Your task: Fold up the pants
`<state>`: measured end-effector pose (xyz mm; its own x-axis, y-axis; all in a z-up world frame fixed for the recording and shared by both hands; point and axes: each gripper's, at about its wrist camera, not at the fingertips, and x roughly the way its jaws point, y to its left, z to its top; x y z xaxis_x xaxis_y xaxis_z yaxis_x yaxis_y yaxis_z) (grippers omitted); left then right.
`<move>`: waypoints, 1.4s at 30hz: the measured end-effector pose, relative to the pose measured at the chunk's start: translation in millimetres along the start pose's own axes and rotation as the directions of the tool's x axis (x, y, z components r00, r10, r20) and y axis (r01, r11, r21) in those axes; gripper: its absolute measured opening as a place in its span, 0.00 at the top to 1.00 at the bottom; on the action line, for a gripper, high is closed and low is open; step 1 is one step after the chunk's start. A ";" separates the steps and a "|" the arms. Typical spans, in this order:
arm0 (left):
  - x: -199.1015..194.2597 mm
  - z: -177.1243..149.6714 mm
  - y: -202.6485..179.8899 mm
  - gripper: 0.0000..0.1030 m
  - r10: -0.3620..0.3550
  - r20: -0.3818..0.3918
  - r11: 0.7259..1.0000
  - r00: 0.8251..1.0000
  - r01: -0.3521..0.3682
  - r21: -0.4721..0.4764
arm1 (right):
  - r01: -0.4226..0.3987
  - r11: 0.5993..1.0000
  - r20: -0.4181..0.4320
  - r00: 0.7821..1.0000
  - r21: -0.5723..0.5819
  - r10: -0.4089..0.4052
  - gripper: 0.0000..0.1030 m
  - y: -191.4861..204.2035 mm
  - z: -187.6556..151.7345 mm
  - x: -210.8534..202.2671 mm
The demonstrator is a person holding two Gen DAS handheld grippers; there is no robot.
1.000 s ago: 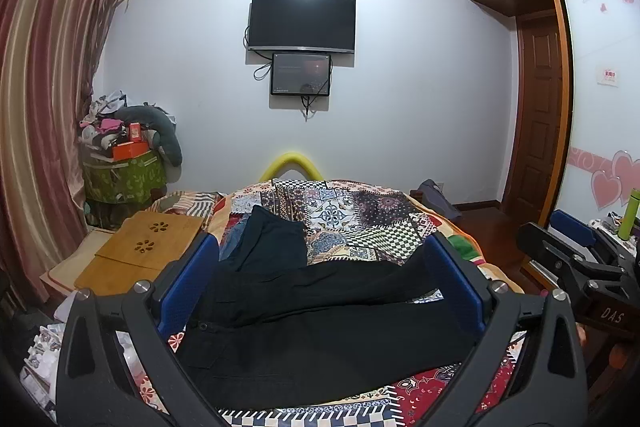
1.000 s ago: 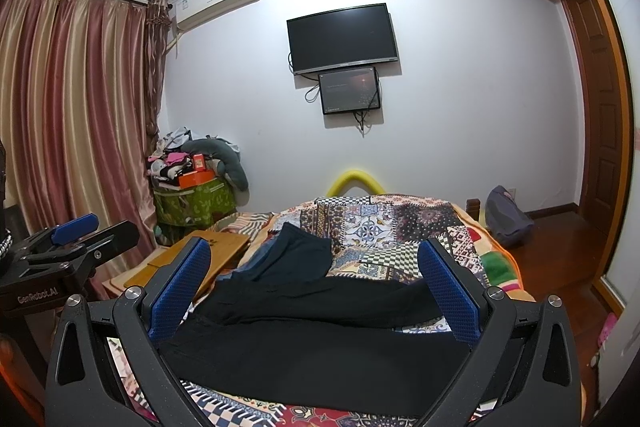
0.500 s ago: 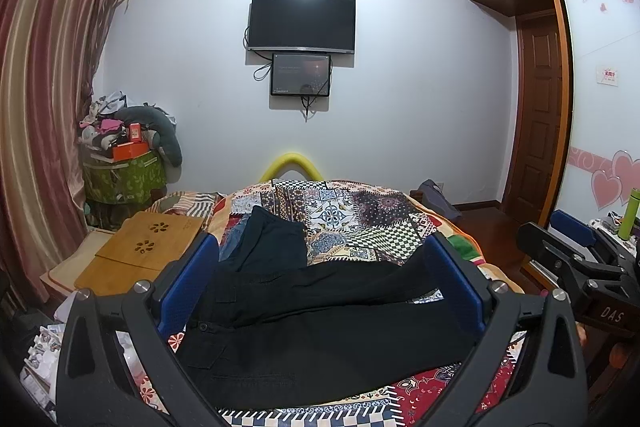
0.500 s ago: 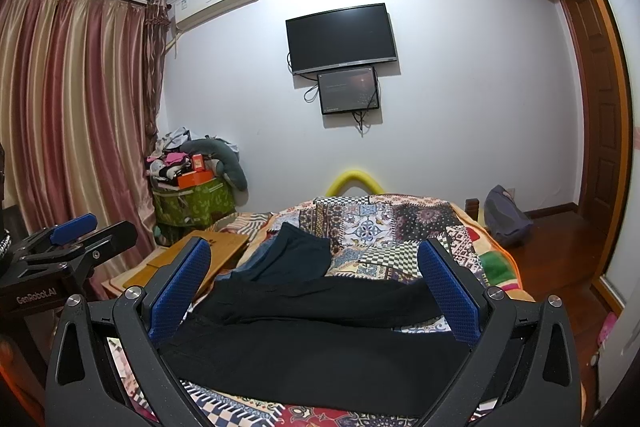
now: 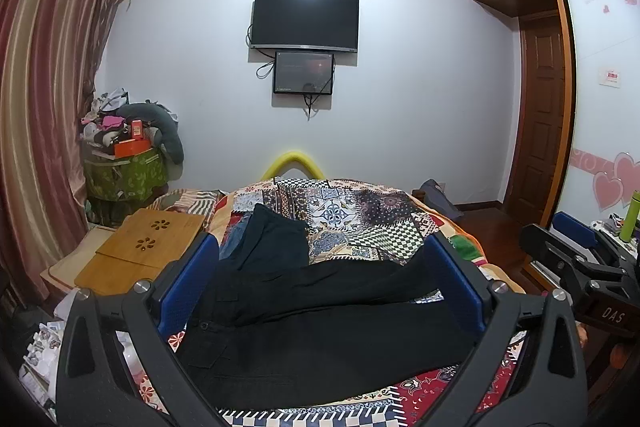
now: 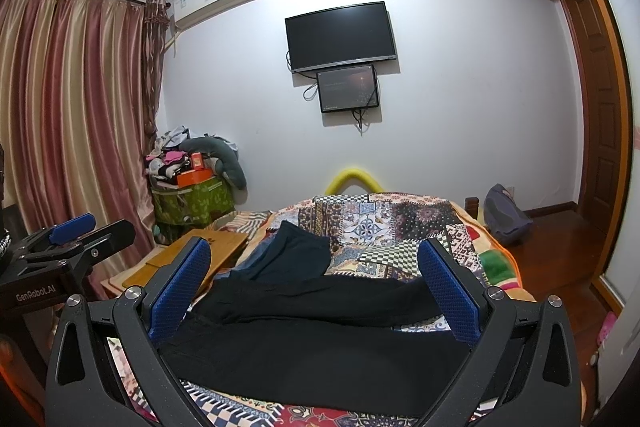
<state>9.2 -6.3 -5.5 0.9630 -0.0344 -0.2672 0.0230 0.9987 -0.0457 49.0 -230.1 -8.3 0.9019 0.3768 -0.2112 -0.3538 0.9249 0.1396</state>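
Observation:
Black pants (image 5: pixel 320 323) lie spread across the near part of a bed with a patchwork cover (image 5: pixel 360 211), waist at the left, legs running right. They also show in the right wrist view (image 6: pixel 320 339). My left gripper (image 5: pixel 320 283) is open and empty, held above the pants. My right gripper (image 6: pixel 316 287) is open and empty too, above the pants. Each gripper shows in the other's view: the right one (image 5: pixel 580 267) at the right edge, the left one (image 6: pixel 68 251) at the left edge.
A second dark garment (image 5: pixel 272 239) lies on the bed behind the pants. A wooden lap table (image 5: pixel 140 247) stands left of the bed. A cluttered green box (image 5: pixel 124 175) sits by the curtains. A bag (image 6: pixel 506 215) lies on the floor at right.

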 end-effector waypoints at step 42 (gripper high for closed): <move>399.2 -118.4 249.5 0.14 0.163 -0.711 0.949 0.684 -0.306 -0.077 | -0.116 0.991 -0.611 0.790 -0.062 0.054 0.00 -116.1 -81.6 319.0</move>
<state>367.6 224.7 -237.5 0.4717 0.1126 -0.8745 -0.2936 0.9553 -0.0354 357.6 -213.1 -170.8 0.5422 0.3789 -0.7500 -0.4706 0.8764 0.1025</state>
